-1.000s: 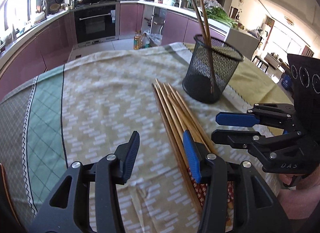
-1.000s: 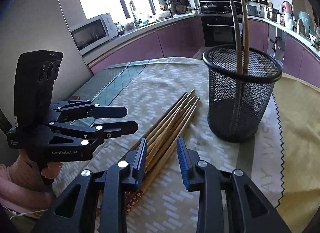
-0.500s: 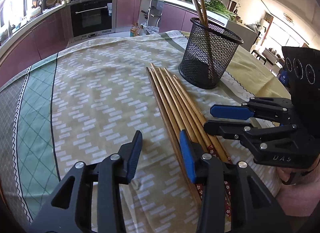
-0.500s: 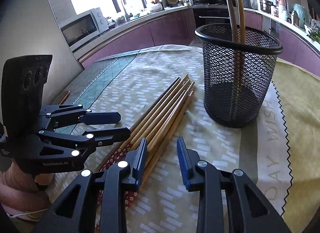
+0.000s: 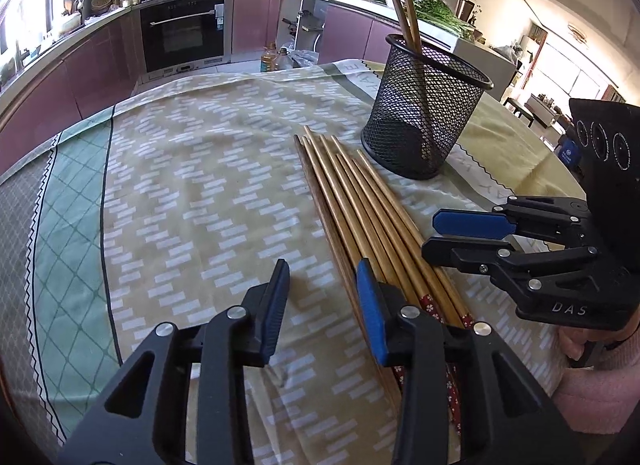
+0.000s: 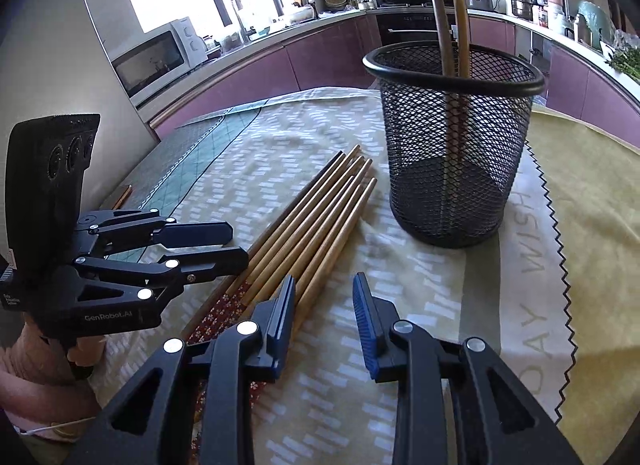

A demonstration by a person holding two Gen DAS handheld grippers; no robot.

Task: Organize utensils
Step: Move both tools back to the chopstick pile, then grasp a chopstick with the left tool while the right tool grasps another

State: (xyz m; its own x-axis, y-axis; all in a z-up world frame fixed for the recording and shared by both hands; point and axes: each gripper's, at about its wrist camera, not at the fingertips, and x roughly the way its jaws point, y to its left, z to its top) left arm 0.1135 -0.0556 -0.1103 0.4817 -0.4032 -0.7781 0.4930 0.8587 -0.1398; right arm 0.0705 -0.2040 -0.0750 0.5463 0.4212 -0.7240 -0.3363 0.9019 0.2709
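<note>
Left wrist view: my left gripper has just been narrowing, jaws empty, beside the chopsticks lying mid-frame below the mesh holder. Right gripper is narrow, empty too. Pickup looks imminent.

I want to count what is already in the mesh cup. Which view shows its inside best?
The right wrist view: the mesh cup stands near and large, two chopsticks inside. In the left wrist view the cup is smaller and farther off.
</note>
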